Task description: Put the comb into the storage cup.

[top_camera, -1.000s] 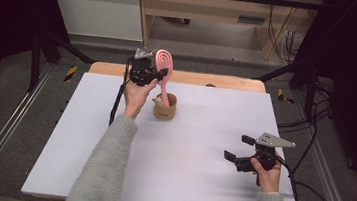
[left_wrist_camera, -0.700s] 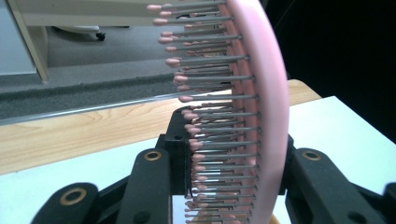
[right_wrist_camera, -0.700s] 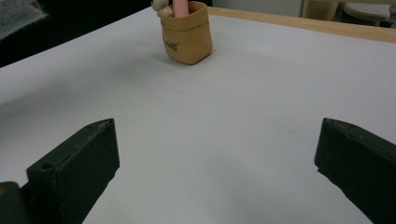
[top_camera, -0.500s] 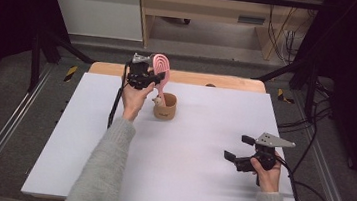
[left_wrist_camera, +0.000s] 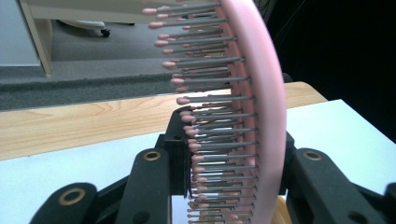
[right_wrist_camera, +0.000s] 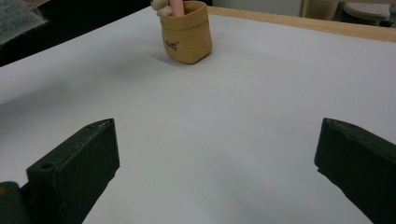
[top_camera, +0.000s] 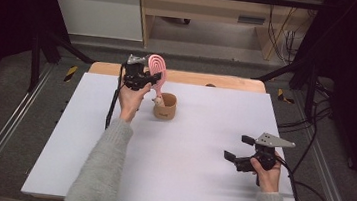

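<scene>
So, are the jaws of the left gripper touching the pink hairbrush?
Touching. In the left gripper view, the left gripper has its black jaws pressed against both sides of the pink hairbrush, with no gap. The high view shows the brush held above the tan pouch.

— Any writing you can read?
— One small dark printed word on the front of the tan pouch (right_wrist_camera: pixel 186 33), at about 11 o'clock in the right gripper view.
— What does it say?
— Too small and blurred to spell out. Nothing else carries text.
</scene>
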The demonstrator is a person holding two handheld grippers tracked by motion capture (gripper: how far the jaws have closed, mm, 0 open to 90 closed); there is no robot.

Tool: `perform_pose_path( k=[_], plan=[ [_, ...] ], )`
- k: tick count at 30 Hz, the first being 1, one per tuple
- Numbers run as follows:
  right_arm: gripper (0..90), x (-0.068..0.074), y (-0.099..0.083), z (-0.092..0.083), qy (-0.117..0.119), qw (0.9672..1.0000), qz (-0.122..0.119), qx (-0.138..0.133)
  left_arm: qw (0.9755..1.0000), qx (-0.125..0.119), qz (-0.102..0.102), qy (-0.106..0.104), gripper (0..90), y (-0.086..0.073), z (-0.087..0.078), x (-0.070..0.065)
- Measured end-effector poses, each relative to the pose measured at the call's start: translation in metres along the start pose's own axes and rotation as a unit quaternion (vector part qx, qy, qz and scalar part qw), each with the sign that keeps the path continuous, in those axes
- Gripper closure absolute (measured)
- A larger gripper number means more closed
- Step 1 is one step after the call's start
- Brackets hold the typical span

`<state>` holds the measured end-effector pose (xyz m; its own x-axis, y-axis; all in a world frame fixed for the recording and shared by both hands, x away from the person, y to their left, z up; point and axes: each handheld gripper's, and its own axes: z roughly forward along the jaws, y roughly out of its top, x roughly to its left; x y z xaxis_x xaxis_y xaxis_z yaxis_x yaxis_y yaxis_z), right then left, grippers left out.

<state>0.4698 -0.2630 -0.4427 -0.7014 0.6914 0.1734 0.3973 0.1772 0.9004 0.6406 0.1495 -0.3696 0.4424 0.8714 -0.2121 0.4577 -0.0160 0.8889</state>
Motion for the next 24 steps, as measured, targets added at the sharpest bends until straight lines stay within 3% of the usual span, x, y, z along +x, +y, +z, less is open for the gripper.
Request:
perform_pose_path(
  k=[14,24],
  plan=[
    [0.3,0.0001,-0.0001,0.0003,0.0,1.0,0.0,0.0,0.9999,-0.002,0.007,0.009,59.7,0.0001,-0.0007,-0.0012],
    [0.3,0.0003,-0.0001,0.0004,0.0,1.0,0.001,-0.001,0.9998,0.004,0.014,0.014,41.9,-0.0005,0.0002,-0.0024]
  ],
)
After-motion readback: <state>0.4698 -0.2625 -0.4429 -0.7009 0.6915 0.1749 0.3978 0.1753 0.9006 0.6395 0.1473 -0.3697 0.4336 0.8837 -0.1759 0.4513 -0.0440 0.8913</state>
